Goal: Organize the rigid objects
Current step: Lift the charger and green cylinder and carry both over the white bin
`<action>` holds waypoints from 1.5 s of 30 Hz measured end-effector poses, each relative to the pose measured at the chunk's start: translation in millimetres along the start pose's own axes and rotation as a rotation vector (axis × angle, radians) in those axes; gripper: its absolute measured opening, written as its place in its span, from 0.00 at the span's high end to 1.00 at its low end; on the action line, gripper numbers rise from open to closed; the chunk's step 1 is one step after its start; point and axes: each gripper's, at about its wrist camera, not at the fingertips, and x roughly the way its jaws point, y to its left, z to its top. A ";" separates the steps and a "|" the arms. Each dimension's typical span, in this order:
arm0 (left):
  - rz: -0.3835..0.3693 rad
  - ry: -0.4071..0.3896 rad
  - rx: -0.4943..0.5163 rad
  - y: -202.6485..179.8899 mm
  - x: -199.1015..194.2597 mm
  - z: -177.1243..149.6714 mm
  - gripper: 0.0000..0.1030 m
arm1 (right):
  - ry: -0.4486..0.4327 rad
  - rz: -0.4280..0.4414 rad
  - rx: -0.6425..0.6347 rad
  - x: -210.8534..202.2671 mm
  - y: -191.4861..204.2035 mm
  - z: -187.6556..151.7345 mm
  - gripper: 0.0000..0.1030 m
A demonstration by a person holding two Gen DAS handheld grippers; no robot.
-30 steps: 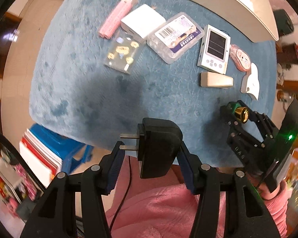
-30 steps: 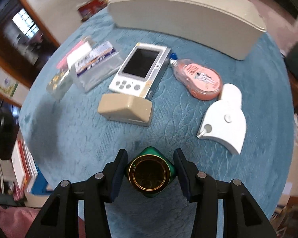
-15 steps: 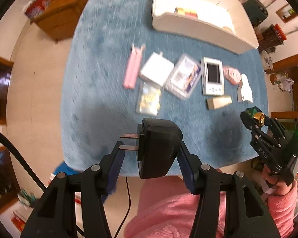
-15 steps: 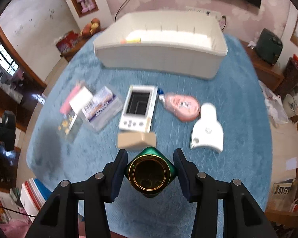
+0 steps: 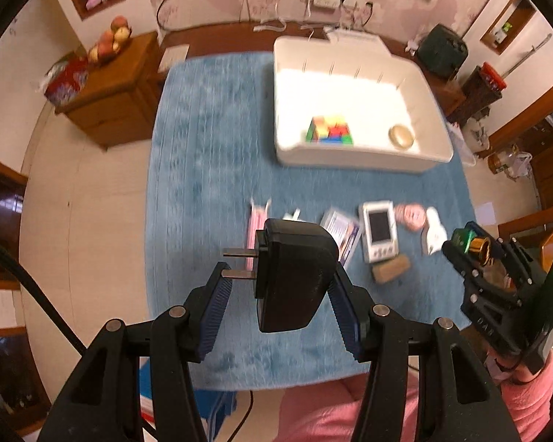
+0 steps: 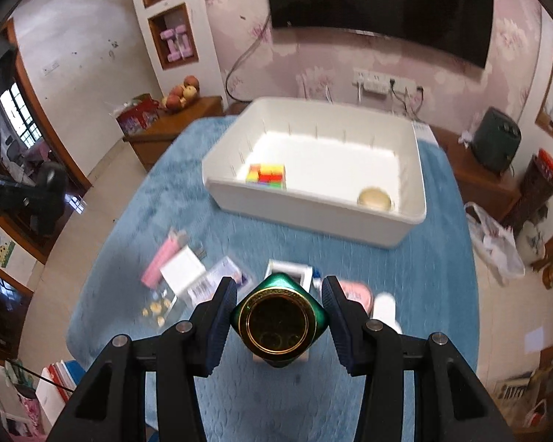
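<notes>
Nearest, left gripper (image 5: pixel 280 291) clamped on a black plug adapter (image 5: pixel 293 276), its two prongs pointing left, held high above a blue tablecloth (image 5: pixel 202 169). Right gripper (image 6: pixel 279 318) closed on a green bottle with a gold rim (image 6: pixel 278 322), also held above the cloth. Below, in a loose row: pink hair roller (image 6: pixel 162 258), white charger (image 6: pixel 182 269), clear plastic case (image 6: pixel 217 281), white handheld device (image 5: pixel 378 230), pink tape dispenser (image 5: pixel 409 215), beige block (image 5: pixel 390 269). Farther back, white bin (image 6: pixel 313 215) holding a multicoloured cube (image 6: pixel 267 176) and a round beige object (image 6: pixel 374 197).
</notes>
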 end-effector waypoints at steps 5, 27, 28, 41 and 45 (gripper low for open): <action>0.006 -0.053 0.016 -11.5 -8.6 27.7 0.45 | -0.053 0.018 -0.008 -1.1 -2.5 24.4 0.53; -0.083 -0.099 -0.025 -87.7 42.6 143.2 0.45 | -0.144 0.113 0.063 73.0 -81.3 84.8 0.53; -0.089 -0.108 -0.028 -90.1 47.8 146.7 0.45 | -0.145 0.119 0.062 78.0 -84.5 84.9 0.53; -0.143 -0.202 -0.072 -112.2 109.0 169.6 0.45 | -0.089 0.157 0.063 129.9 -116.8 90.3 0.53; -0.189 -0.236 -0.111 -110.4 118.3 168.0 0.45 | -0.064 0.184 0.077 136.4 -122.3 88.4 0.53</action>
